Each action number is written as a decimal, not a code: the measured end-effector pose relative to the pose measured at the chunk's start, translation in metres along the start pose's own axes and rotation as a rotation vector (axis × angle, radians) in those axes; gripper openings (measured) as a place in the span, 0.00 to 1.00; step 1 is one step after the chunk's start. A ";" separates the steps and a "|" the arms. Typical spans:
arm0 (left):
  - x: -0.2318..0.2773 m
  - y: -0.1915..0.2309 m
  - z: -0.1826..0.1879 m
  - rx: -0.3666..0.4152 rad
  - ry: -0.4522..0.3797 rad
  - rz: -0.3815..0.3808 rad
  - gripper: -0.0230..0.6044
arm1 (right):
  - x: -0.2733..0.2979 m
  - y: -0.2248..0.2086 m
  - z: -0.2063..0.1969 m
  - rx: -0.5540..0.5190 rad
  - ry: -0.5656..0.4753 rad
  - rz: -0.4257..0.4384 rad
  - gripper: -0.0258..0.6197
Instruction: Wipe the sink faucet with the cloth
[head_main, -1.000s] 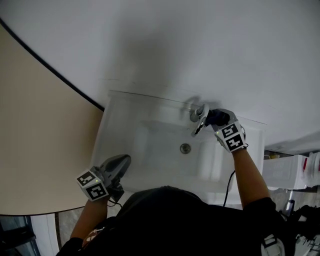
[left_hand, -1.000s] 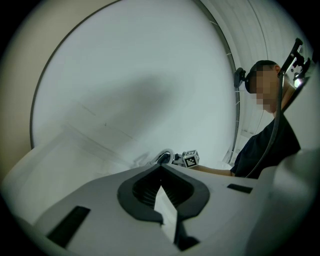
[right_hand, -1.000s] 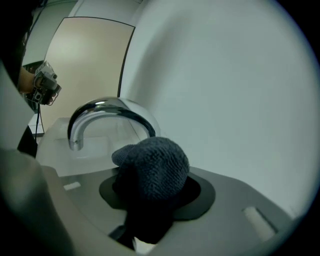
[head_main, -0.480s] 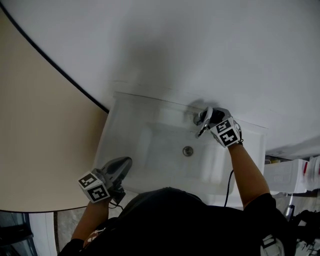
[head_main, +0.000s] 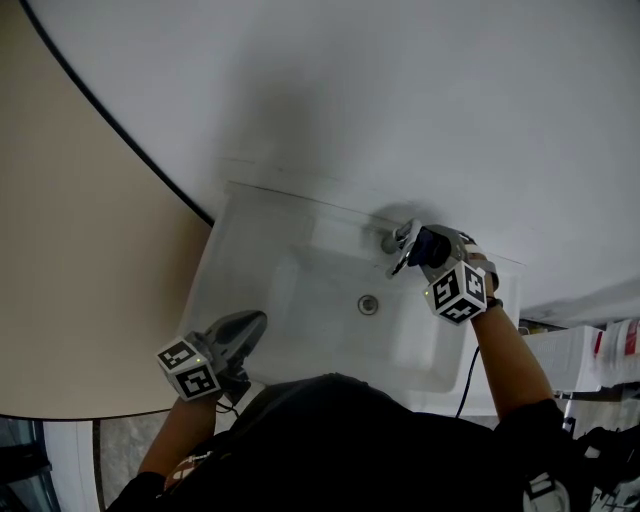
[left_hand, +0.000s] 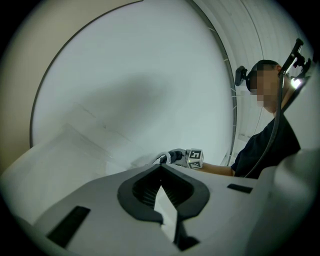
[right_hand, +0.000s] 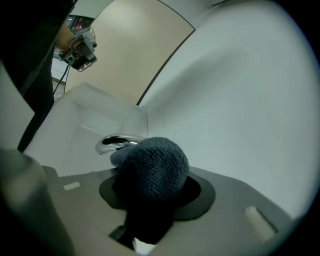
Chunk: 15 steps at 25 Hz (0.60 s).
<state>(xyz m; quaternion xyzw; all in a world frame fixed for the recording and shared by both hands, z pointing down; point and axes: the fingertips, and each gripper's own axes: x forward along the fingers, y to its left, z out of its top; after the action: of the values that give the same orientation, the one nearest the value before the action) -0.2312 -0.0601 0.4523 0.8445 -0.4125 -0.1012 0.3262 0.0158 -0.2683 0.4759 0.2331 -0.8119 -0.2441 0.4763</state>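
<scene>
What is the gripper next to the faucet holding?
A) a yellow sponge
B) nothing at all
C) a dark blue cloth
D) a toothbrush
C: the right gripper is shut on a bunched dark blue cloth, close to the shiny faucet.

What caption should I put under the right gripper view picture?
Right tongs grip a bunched dark blue knitted cloth just in front of the curved chrome faucet of the white sink.

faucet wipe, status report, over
Right gripper shut on the dark blue cloth, cloth at the chrome faucet. Left gripper shut, empty, by the sink front corner. Nothing blocking the faucet.
</scene>
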 end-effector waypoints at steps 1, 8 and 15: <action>0.000 0.001 0.000 0.000 0.000 0.000 0.04 | -0.001 0.001 0.000 0.019 0.002 -0.005 0.29; -0.005 0.006 0.001 -0.005 -0.012 0.006 0.04 | -0.012 0.037 0.011 0.144 -0.020 0.030 0.29; -0.007 0.009 -0.003 -0.015 -0.022 -0.011 0.04 | -0.025 0.076 0.016 0.227 -0.082 0.169 0.29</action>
<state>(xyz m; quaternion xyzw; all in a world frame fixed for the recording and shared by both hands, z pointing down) -0.2399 -0.0572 0.4597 0.8433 -0.4104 -0.1153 0.3274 0.0015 -0.1921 0.4995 0.2061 -0.8698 -0.1187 0.4322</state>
